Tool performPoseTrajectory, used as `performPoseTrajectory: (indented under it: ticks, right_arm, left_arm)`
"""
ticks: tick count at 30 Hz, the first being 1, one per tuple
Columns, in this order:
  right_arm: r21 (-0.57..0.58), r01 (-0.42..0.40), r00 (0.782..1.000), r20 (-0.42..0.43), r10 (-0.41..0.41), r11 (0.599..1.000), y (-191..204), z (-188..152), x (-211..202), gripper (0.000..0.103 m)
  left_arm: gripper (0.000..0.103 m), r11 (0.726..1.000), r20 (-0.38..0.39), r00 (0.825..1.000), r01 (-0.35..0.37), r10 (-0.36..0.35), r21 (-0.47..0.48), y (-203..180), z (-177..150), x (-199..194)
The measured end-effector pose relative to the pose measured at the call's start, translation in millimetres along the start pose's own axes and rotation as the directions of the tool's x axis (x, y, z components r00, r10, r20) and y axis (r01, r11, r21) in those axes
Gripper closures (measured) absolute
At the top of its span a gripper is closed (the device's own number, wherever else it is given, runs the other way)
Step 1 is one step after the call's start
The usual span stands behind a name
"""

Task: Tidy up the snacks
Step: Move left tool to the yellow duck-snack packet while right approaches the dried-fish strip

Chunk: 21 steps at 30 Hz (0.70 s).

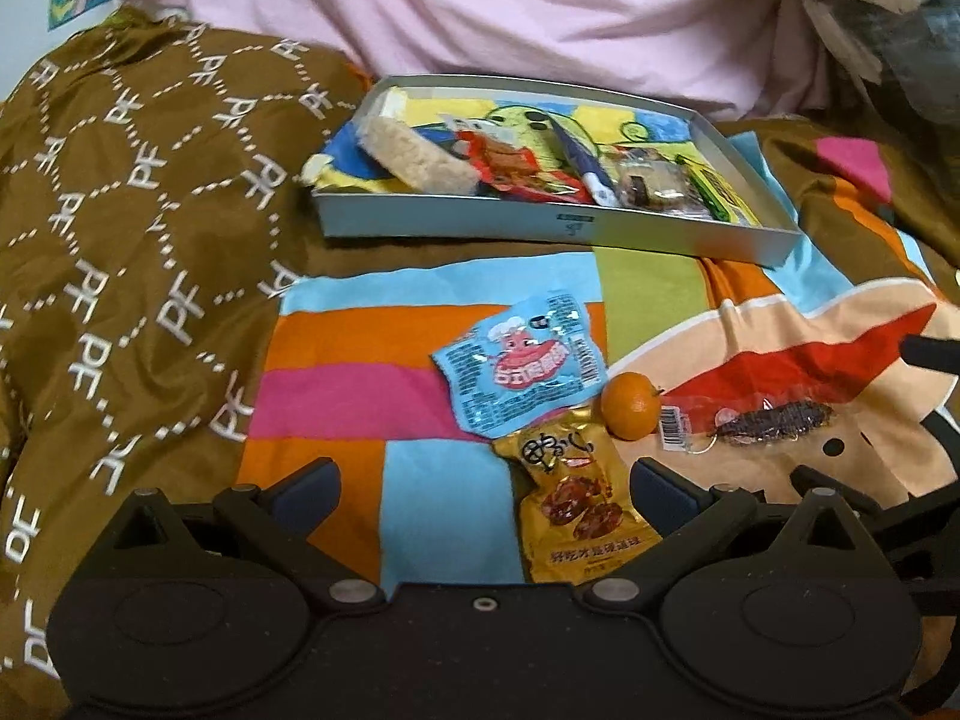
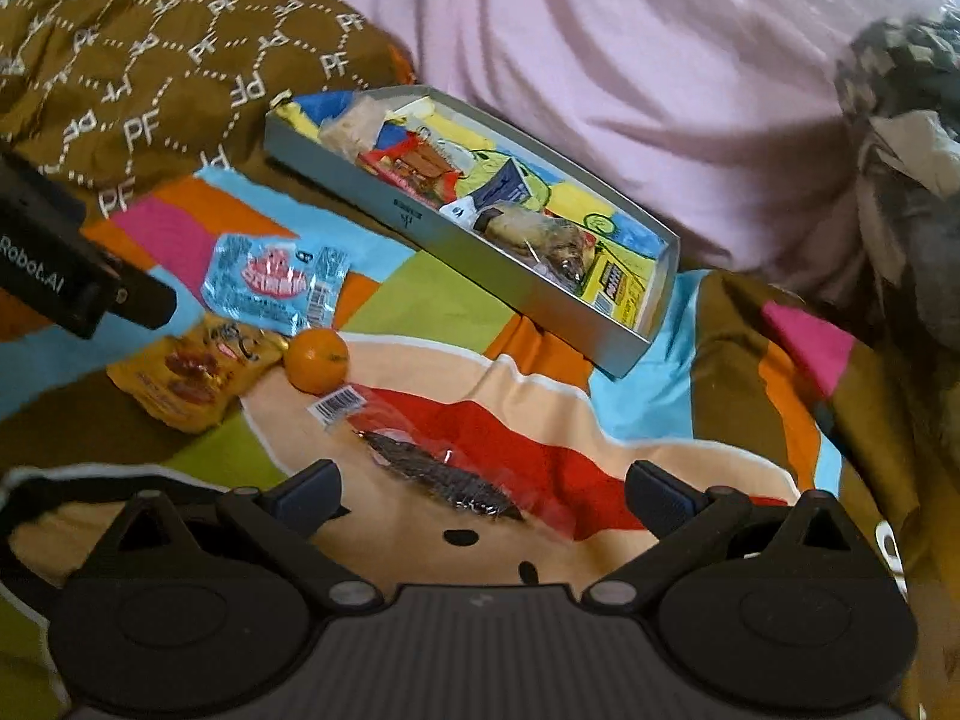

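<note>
Blue packet [image 1: 517, 363] is seen just left of the orange [image 1: 630, 406], yellow packet [image 1: 579, 507] just below-left of it, clear packet [image 1: 744, 417] right of it, grey box [image 1: 558, 227] beyond. Left gripper [image 1: 485, 489] and right gripper [image 2: 483, 495] are spread wide, nothing held.

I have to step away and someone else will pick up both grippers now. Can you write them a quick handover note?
Left gripper: open, empty, hovering over the yellow packet.
Right gripper: open, empty, over the clear packet with the dark snack.
Done: several snacks already lie in the grey box.
Left: four items on the blanket: the blue packet, the yellow packet, the small orange and the clear packet. They probably go in the box.
</note>
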State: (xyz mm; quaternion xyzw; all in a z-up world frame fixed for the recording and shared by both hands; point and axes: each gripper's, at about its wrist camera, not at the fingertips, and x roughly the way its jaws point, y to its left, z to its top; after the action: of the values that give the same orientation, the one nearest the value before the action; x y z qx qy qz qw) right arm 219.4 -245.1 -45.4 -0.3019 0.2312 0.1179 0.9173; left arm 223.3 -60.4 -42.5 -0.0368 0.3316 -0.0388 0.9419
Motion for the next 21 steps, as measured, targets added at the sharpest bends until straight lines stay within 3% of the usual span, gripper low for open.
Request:
performPoseTrajectory:
  ticks: [9,16,21]
  right_arm:
    - [-0.133,-0.035,0.999,-0.006,0.034,0.990,6.4,-10.6,24.5,0.000]
    - [-0.120,-0.068,0.998,0.004,0.069,0.990,3.3,-11.4,30.5,0.000]
    - [-0.091,-0.086,0.996,-0.008,0.085,0.992,0.0,-12.1,35.3,0.001]
  left_arm:
    - [0.001,0.995,-0.070,0.992,0.102,-0.101,0.004,-23.4,4.1,28.6]
    - [0.005,0.997,-0.135,0.989,0.064,-0.058,0.042,-36.4,5.7,56.2]
    - [0.019,0.998,-0.174,0.983,0.060,-0.058,0.002,-29.5,8.1,67.5]
